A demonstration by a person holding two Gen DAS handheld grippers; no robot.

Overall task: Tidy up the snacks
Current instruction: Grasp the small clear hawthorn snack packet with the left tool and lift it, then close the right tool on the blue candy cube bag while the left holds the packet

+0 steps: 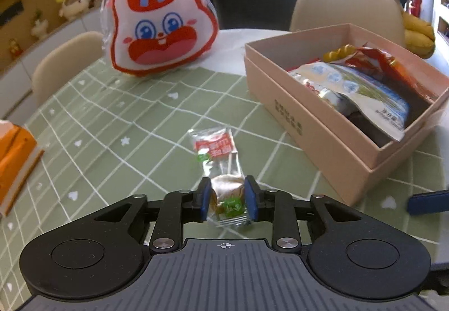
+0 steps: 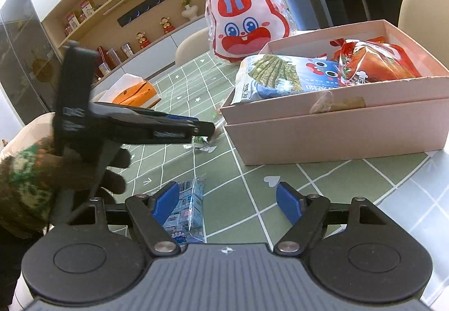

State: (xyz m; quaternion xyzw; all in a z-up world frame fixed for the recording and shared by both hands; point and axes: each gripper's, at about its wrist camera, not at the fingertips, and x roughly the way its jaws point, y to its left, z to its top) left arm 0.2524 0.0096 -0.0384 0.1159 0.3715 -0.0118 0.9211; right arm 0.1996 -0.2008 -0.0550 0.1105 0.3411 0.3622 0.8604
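So the small clear snack packet (image 1: 228, 198) is sitting right between the fingers of the left tool (image 1: 228, 200), lying flat on the green checked tabletop (image 1: 118, 125). It's see-through plastic with a pale round biscuit-looking thing inside and a little green label. A second clear packet with a red label (image 1: 214, 146) is lying just ahead of the tool's tips, partly overlapping it. The left tool is standing narrowly open, blue pads (image 1: 251, 196) hugging both sides of the packet. I can't really tell if they're pressing or just framing it, looks more like a loose bracket to me.

The pink box (image 1: 308, 125) is sitting ahead and to the right of that tool, already stuffed with bigger bags, so I'm guessing that's where the small stuff is going.

The right tool (image 2: 228, 203) is hanging wide open, holding nothing, with a blue wrapped snack (image 2: 186, 210) lying by its left finger, probably next in line. The bunny bag (image 1: 161, 19) is standing farther back.
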